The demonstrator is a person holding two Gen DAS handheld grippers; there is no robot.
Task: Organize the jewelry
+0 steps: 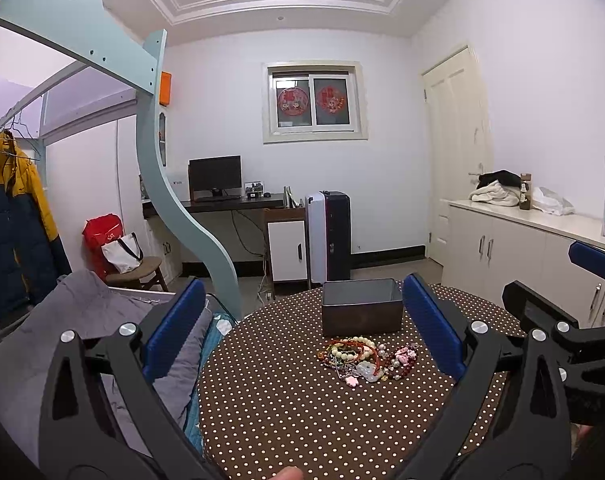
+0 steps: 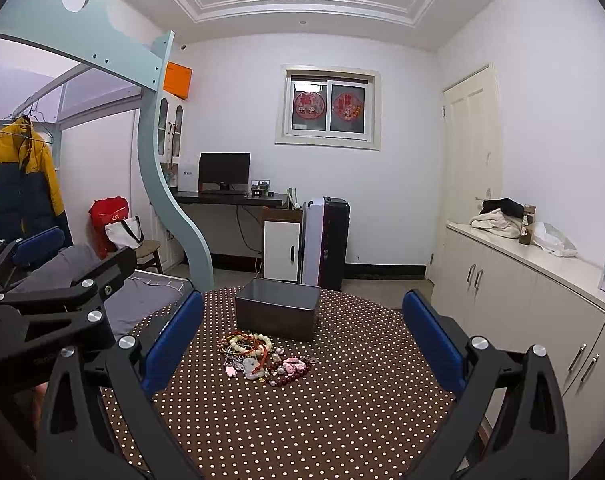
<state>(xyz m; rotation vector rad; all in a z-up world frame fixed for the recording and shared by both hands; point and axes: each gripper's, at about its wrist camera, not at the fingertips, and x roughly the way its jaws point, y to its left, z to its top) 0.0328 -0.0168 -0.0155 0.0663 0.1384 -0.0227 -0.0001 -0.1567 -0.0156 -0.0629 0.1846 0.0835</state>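
A tangled heap of jewelry (image 1: 366, 358) (image 2: 262, 358), with cream bead bracelets, red cords, pink charms and dark red beads, lies on the round brown polka-dot table (image 1: 286, 412) (image 2: 342, 412). Just behind the heap stands an open grey metal box (image 1: 361, 307) (image 2: 277, 306). My left gripper (image 1: 302, 332) hovers above the table's near edge, open and holding nothing. My right gripper (image 2: 302, 336) is likewise open and holding nothing, a short way back from the heap. Each gripper shows at the edge of the other's view.
A bed with a grey quilt (image 1: 82, 320) lies left of the table under a pale blue bunk frame (image 1: 174, 208). White cabinets (image 2: 522, 300) run along the right wall. A desk with a monitor (image 1: 214, 178), a suitcase (image 1: 330, 236) and a chair with bags (image 1: 122, 256) stand at the back.
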